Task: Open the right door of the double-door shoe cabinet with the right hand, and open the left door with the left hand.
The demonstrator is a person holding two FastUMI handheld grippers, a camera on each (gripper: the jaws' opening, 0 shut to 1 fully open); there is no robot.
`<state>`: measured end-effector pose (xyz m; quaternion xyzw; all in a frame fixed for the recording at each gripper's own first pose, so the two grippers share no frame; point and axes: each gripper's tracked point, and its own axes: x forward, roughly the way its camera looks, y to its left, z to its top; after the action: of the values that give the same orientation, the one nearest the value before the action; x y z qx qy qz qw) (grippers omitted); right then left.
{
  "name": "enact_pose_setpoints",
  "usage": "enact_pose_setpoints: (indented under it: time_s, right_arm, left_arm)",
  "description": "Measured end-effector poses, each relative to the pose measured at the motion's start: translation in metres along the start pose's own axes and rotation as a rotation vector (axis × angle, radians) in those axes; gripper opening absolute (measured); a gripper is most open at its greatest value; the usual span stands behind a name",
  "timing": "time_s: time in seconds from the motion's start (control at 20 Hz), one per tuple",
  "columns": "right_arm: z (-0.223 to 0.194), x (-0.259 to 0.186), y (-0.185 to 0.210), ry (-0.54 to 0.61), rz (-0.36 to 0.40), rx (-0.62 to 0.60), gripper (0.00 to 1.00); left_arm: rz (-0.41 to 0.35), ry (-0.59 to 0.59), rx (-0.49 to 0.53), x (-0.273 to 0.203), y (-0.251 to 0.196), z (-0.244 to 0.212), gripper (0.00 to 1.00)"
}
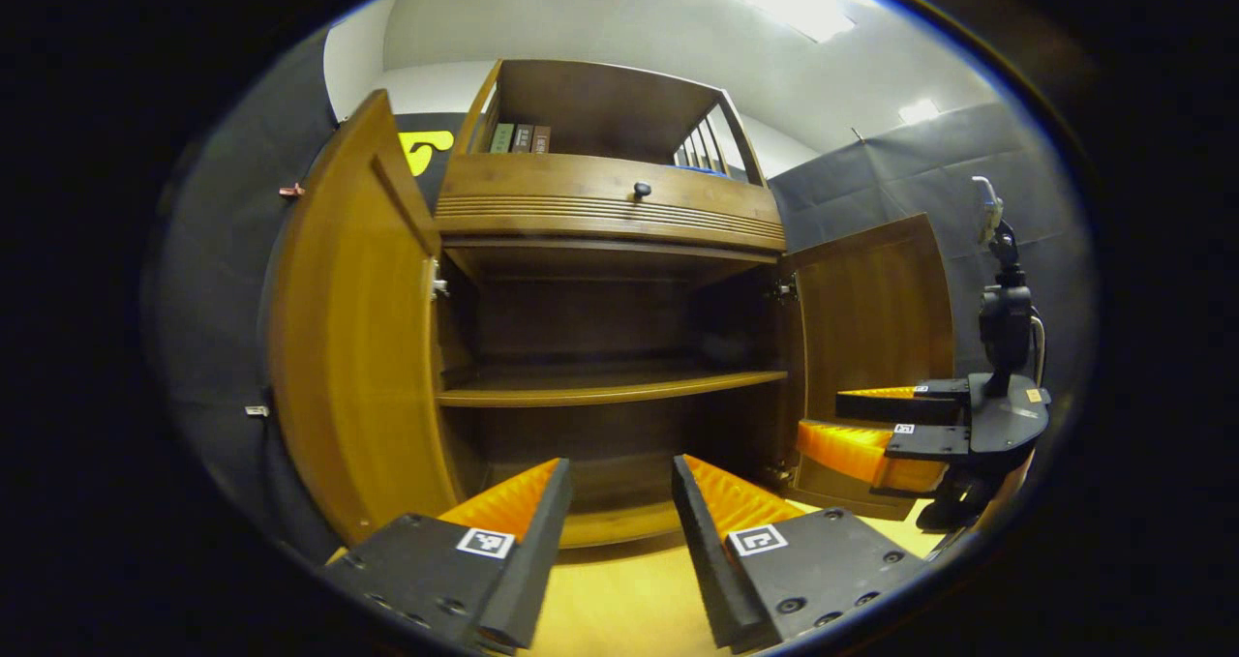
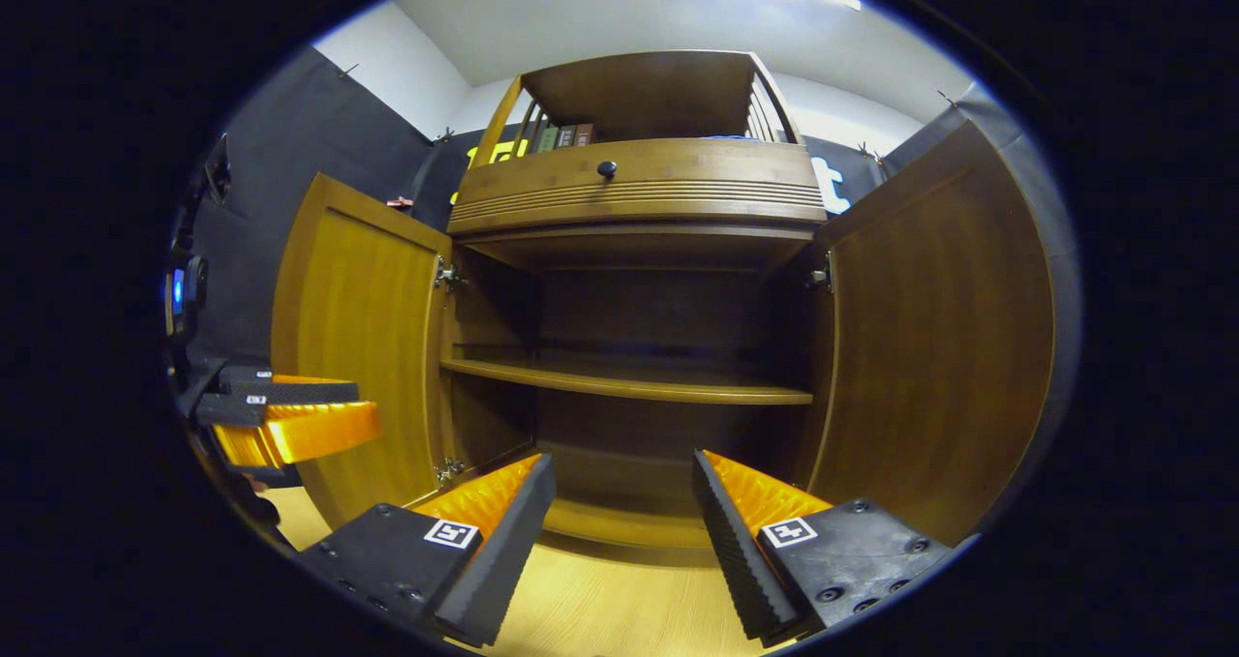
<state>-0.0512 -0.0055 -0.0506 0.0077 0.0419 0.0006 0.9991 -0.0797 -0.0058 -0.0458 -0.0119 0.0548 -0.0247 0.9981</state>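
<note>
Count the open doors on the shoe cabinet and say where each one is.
2. The left door is swung out on the cabinet's left side, and the right door is swung out on its right side. Both stand wide open, showing the shelf inside.

From the left gripper view I look low and slightly upward into the open shoe cabinet (image 1: 610, 347) from left of centre, fairly near. The right gripper view faces the same cabinet (image 2: 629, 347) from the right, equally low. The 2 views share its shelves and both doors, and each catches the other gripper at its edge.
</note>
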Motion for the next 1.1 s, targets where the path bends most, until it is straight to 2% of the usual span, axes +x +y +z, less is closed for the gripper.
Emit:
enact_pose_setpoints:
  time_s: [0.15,0.3,0.45,0.55,0.7,0.75,0.85,0.9,0.95,1.0,1.1]
  right_arm:
    - [0.001,-0.001,-0.006,-0.003,-0.024,-0.005,0.92]
    - [-0.002,0.001,-0.007,0.005,-0.023,-0.009,0.93]
    - [0.001,0.003,-0.009,0.002,-0.023,0.015,0.95]
    - [0.01,0.006,-0.011,-0.01,-0.027,0.027,0.99]
    - [0.021,0.007,-0.017,-0.037,-0.051,0.007,0.97]
    - [0.025,0.007,-0.016,-0.044,-0.047,0.003,0.97]
    - [0.032,0.007,-0.014,-0.059,-0.042,-0.001,0.95]
    - [0.034,0.008,-0.015,-0.064,-0.046,-0.003,0.95]
    - [0.035,0.01,-0.017,-0.065,-0.054,-0.006,0.99]
    - [0.035,0.011,-0.018,-0.064,-0.058,-0.008,0.99]
    - [0.033,0.012,-0.016,-0.059,-0.053,-0.01,0.97]
  left_arm:
    - [0.012,0.004,0.014,0.019,-0.006,-0.005,0.89]
    - [0.078,-0.002,0.058,0.035,0.0,-0.006,0.99]
    - [0.078,-0.005,0.063,0.047,-0.004,-0.003,0.99]
    - [0.061,-0.007,0.043,0.054,-0.008,0.002,0.96]
    - [0.048,0.019,-0.001,0.062,-0.009,0.002,0.96]
    - [0.057,0.025,-0.003,0.063,-0.008,0.002,0.99]
    - [0.088,0.02,0.007,0.065,-0.002,0.004,0.99]
    - [0.093,0.016,0.011,0.066,-0.001,0.006,0.99]
    - [0.092,0.007,0.011,0.066,-0.004,0.007,0.99]
    - [0.089,0.001,0.008,0.066,-0.005,0.009,0.96]
    - [0.086,-0.015,0.007,0.065,-0.005,0.014,0.99]
